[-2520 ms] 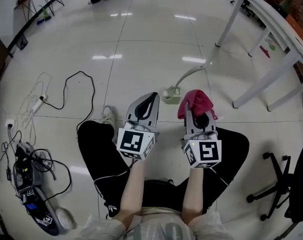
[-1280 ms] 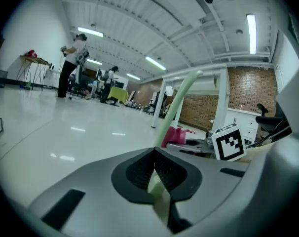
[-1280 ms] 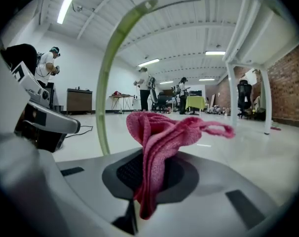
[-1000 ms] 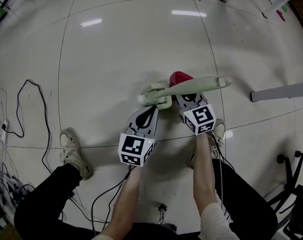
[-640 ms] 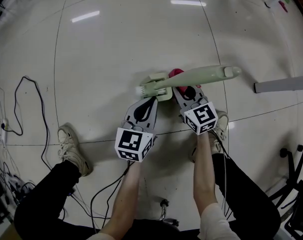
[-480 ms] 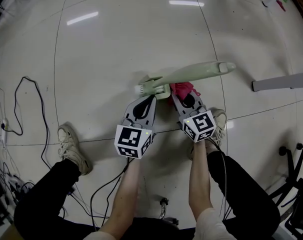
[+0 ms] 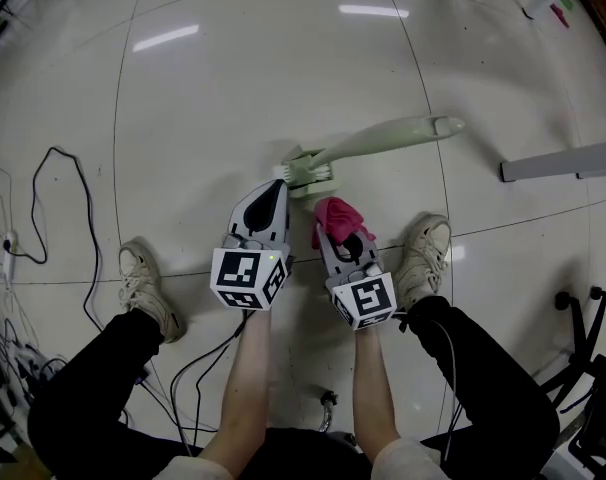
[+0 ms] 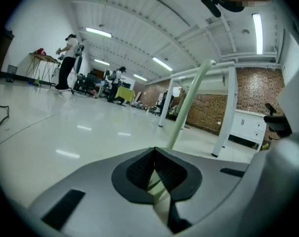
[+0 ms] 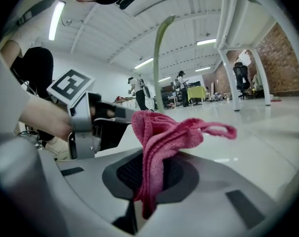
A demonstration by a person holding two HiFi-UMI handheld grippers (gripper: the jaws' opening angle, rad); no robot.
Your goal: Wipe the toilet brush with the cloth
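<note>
Pink cloth [image 7: 335, 214] bunches from the pinching right tongs [image 7: 330, 236], just apart from the pale-green toilet brush [image 7: 383, 138], whose handle the left tongs [image 7: 275, 184] clamp tightly.

head view looks down; all views share the toilet brush [image 7: 383, 138].

The right tongs [image 9: 145, 177] clamp a pink cloth [image 9: 165, 136]; a brush handle [image 9: 157, 58] stands behind.

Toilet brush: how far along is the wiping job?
Done: the left tongs grip the toilet brush, and the right tongs grip the cloth. In hand: the cloth is apart from the brush. Left: press the cloth on and wipe.
</note>
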